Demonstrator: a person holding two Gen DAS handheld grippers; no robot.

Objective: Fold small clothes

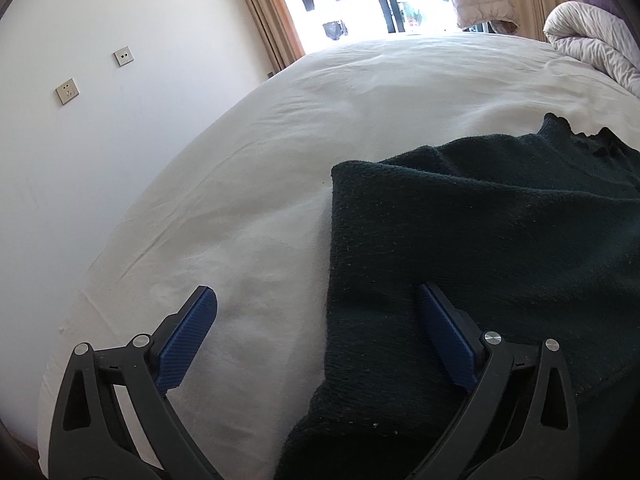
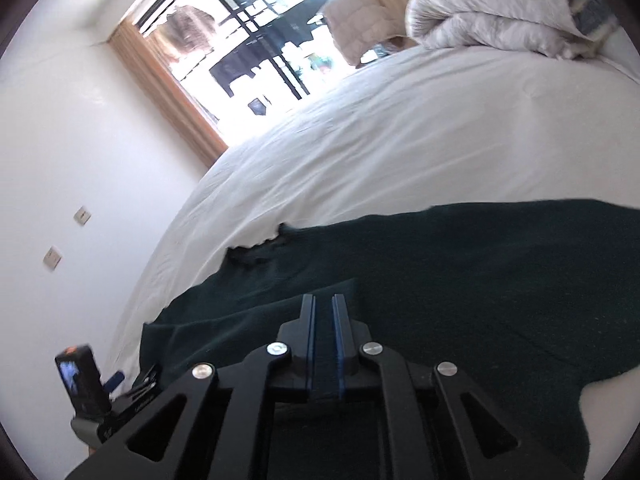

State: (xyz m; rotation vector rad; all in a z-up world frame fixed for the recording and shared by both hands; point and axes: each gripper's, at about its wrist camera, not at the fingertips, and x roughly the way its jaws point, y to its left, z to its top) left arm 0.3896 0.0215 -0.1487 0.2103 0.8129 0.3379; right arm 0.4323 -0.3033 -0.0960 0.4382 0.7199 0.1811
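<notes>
Left gripper [image 1: 316,300]: my fingers are spread wide and grip nothing; the right finger [image 1: 444,340] lies over the sweater, the left one over bare sheet beside its edge.
Right gripper [image 2: 323,304]: my fingers are pinched to a narrow slit with dark knit between the pads [image 2: 338,340], so I hold a fold of the sweater; the tool is rolled sideways and sits low over it.
Sweater [image 1: 480,232]: one, dark green, spread on the bed with its left edge folded over.
Bed [image 1: 340,92]: one white sheet under the sweater.
Duvet [image 2: 500,12]: one bundle, far beyond the sweater.
Wall plates [image 1: 67,91]: two, left of the sweater.
Window [image 2: 256,40]: beyond the sweater.
</notes>
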